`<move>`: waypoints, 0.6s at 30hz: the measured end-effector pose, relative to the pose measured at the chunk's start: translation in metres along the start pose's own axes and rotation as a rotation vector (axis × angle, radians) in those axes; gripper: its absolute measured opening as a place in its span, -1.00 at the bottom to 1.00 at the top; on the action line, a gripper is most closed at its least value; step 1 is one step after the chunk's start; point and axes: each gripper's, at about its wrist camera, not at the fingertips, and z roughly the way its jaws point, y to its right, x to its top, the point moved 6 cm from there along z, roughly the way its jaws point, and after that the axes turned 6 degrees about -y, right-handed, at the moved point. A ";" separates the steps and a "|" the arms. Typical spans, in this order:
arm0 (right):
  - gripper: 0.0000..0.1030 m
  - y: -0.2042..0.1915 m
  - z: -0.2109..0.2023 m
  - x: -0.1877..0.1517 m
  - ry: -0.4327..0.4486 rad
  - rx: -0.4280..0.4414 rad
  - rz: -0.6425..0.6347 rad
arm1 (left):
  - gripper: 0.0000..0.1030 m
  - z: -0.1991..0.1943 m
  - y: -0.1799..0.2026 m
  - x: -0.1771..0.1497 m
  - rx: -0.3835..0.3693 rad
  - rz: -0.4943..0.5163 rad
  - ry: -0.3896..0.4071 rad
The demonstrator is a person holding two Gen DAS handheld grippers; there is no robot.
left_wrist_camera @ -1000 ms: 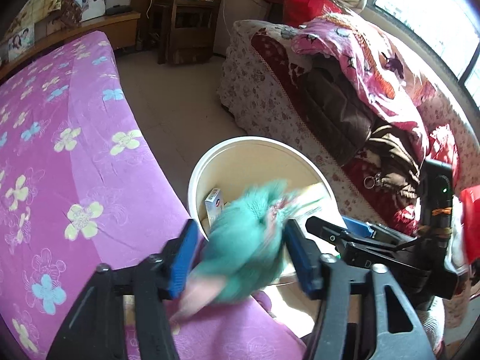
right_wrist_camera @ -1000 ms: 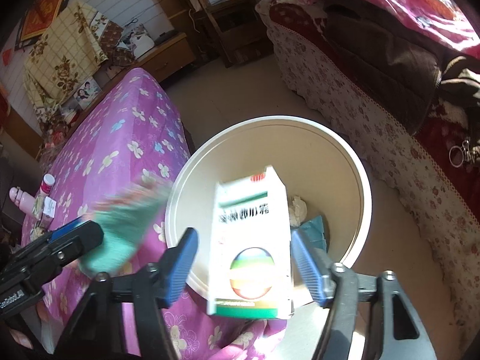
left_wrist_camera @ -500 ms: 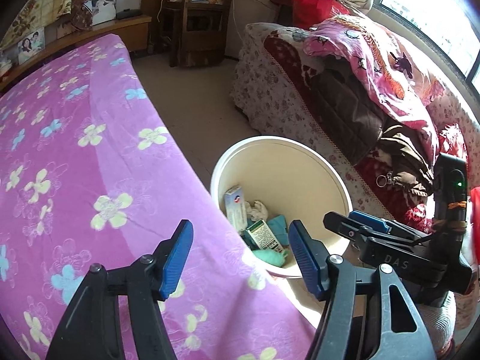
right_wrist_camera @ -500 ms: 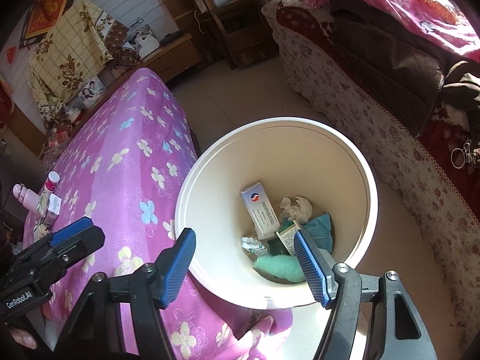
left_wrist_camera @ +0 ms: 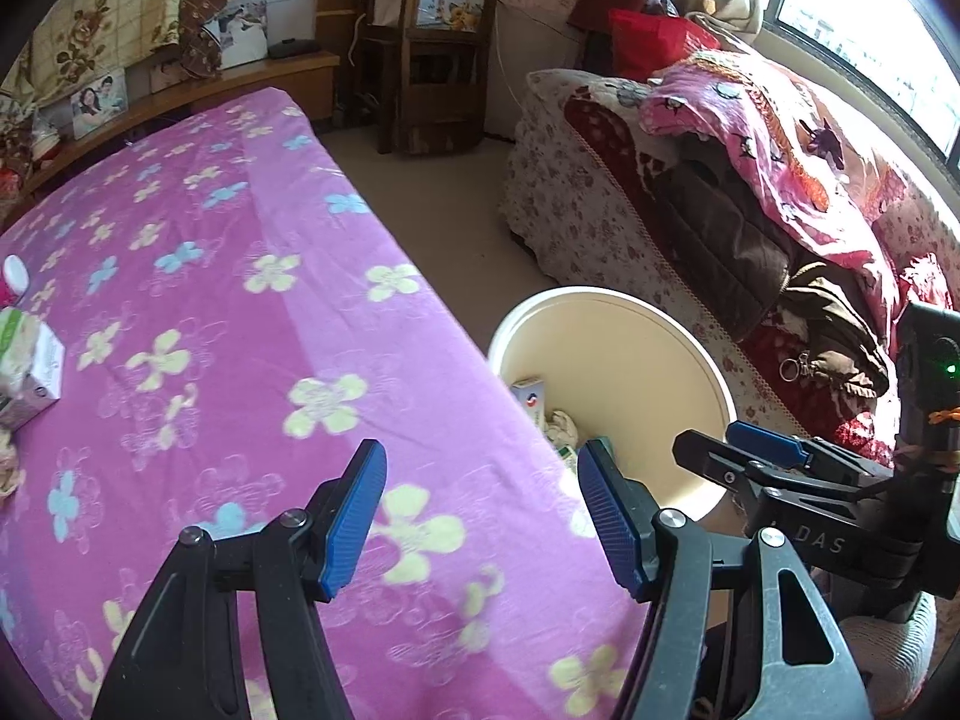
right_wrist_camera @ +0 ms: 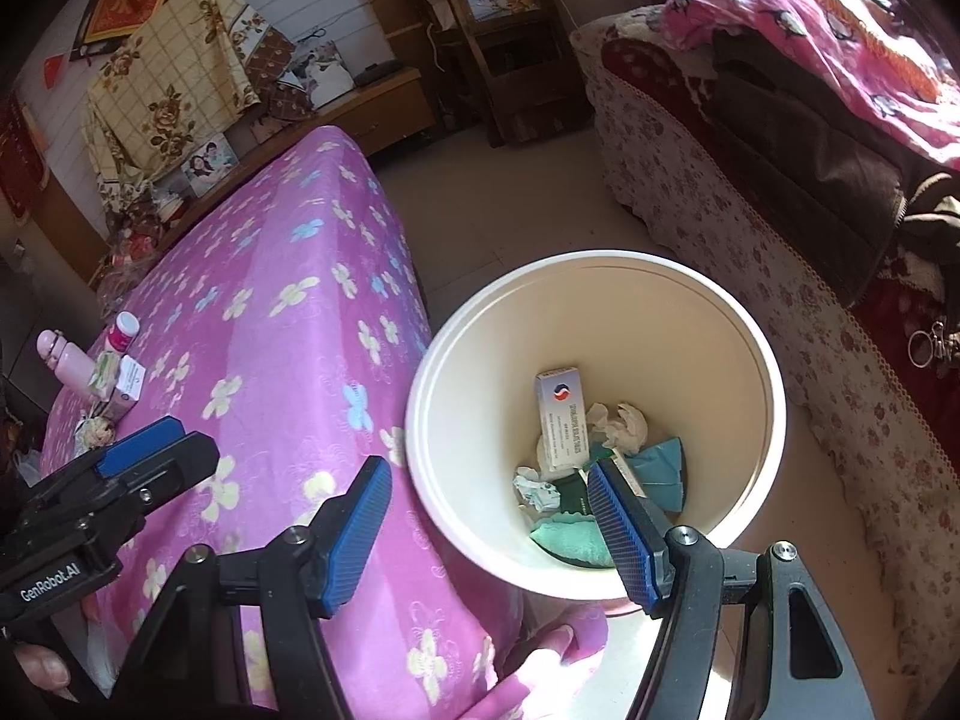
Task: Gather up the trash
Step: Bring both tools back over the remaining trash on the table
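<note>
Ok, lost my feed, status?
Left gripper, right gripper open, empty. Trash in white bucket. Boxes, pink bottle left on bed. Nothing blocking.

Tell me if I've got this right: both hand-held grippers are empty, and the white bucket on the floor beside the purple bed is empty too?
Not quite. The white bucket is not empty: the right wrist view shows a small white box, crumpled paper and a green cloth inside. The rest holds: the left hand-held gripper and right hand-held gripper are empty, beside the purple bed.

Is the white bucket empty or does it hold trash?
Holds trash: the white bucket contains a box, crumpled paper and a green cloth.
</note>
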 end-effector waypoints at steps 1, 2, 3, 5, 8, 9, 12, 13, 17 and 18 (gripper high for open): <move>0.39 -0.005 -0.001 0.000 0.004 0.002 -0.009 | 0.30 -0.002 -0.002 -0.001 0.005 -0.002 0.002; 0.39 -0.010 -0.002 0.000 0.006 0.001 -0.017 | 0.30 -0.004 -0.006 -0.002 0.011 -0.007 0.006; 0.39 -0.014 -0.003 0.000 0.008 0.002 -0.025 | 0.30 -0.006 -0.009 -0.003 0.015 -0.011 0.009; 0.39 -0.025 -0.005 -0.001 0.012 0.007 -0.041 | 0.30 -0.011 -0.017 -0.006 0.025 -0.022 0.016; 0.39 -0.037 -0.007 -0.002 0.016 0.011 -0.060 | 0.30 -0.019 -0.029 -0.012 0.041 -0.031 0.024; 0.39 -0.042 -0.008 -0.003 0.018 0.013 -0.067 | 0.30 -0.021 -0.032 -0.014 0.050 -0.033 0.027; 0.39 -0.054 -0.007 -0.005 0.019 0.013 -0.092 | 0.30 -0.030 -0.048 -0.022 0.073 -0.044 0.037; 0.39 -0.059 -0.007 -0.006 0.017 0.014 -0.101 | 0.30 -0.032 -0.052 -0.025 0.078 -0.048 0.037; 0.39 -0.082 -0.002 -0.011 0.005 0.041 -0.126 | 0.30 -0.043 -0.077 -0.036 0.107 -0.077 0.039; 0.39 -0.090 0.000 -0.013 0.001 0.049 -0.135 | 0.30 -0.046 -0.084 -0.039 0.115 -0.087 0.040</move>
